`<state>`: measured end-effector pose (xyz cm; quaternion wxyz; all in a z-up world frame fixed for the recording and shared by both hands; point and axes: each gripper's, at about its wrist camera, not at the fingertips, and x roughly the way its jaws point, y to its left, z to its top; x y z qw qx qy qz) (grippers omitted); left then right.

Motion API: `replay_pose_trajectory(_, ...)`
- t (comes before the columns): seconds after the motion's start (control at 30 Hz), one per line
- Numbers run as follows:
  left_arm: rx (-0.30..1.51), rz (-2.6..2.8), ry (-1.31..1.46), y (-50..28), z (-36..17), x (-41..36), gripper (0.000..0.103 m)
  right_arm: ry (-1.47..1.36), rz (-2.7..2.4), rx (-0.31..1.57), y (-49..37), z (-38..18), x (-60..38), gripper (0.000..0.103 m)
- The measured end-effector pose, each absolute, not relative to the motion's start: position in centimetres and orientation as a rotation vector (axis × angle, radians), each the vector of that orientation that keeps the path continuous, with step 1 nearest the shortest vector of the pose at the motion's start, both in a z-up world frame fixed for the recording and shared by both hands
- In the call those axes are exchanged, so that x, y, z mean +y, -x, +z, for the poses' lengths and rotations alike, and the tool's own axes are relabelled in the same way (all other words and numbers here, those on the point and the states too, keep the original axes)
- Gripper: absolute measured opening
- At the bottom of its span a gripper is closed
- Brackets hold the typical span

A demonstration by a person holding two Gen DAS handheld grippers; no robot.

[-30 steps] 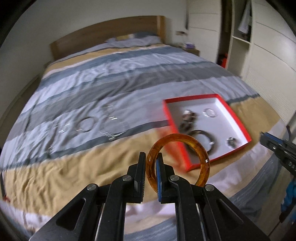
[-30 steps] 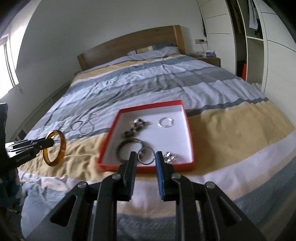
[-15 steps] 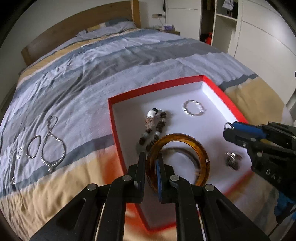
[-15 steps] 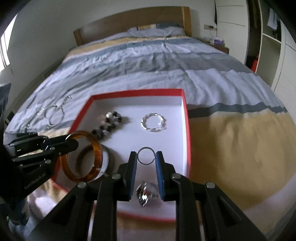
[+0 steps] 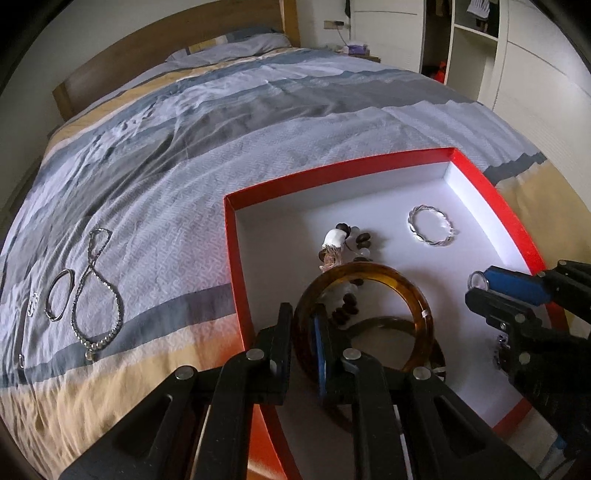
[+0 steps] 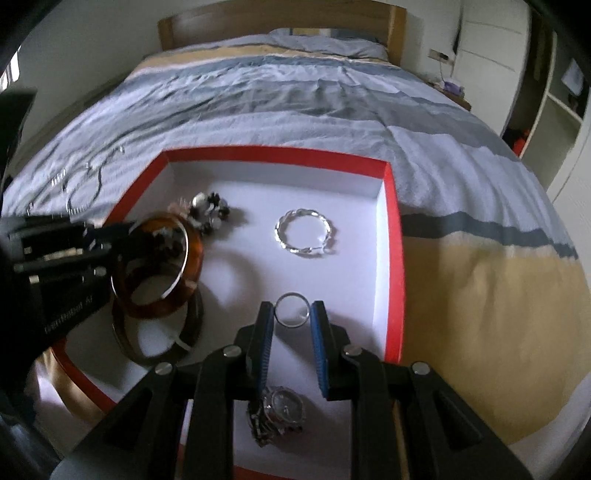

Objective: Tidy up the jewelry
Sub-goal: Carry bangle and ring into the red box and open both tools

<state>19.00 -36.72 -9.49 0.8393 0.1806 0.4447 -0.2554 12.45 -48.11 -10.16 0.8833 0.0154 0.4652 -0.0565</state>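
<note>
A red box point(image 5: 332, 177) with a white floor lies on the striped bed. My left gripper point(image 5: 302, 314) grips the rim of an amber bangle point(image 5: 417, 295) low over the box's near left part, and its jaws are opening. Under it lies a dark bangle point(image 5: 388, 321). My right gripper point(image 6: 292, 310) is shut on a small silver ring point(image 6: 292, 294) just above the box floor, near the right wall. In the box lie a beaded bracelet point(image 5: 347, 240), a twisted silver bracelet point(image 6: 304, 232) and a watch point(image 6: 280, 410).
On the duvet left of the box lie a silver necklace point(image 5: 98, 295), a thin silver bangle point(image 5: 59, 295) and a few small pieces point(image 5: 32, 302). A wooden headboard point(image 6: 277, 18) stands at the far end. White wardrobes point(image 5: 517, 55) line the right side.
Both grippers have come forward and down from short of the box to low over its floor. The left carried the amber bangle in from the left, the right the ring.
</note>
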Motion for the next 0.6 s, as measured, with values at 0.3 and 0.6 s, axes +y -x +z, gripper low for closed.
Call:
replay_pose_trajectory(0.3,0.970,-0.540,-0.346,-19.4,-9.2,-36.4,0.013,-0.014,-0.129,1.008,-12.2,-10.0,-47.9,0.027)
replay_pose_trajectory(0.6,0.938,-0.576,-0.316,-17.8,-6.9,-35.8,0.049,-0.079,-0.181,0.939,-8.5,-6.9,-48.6,0.032)
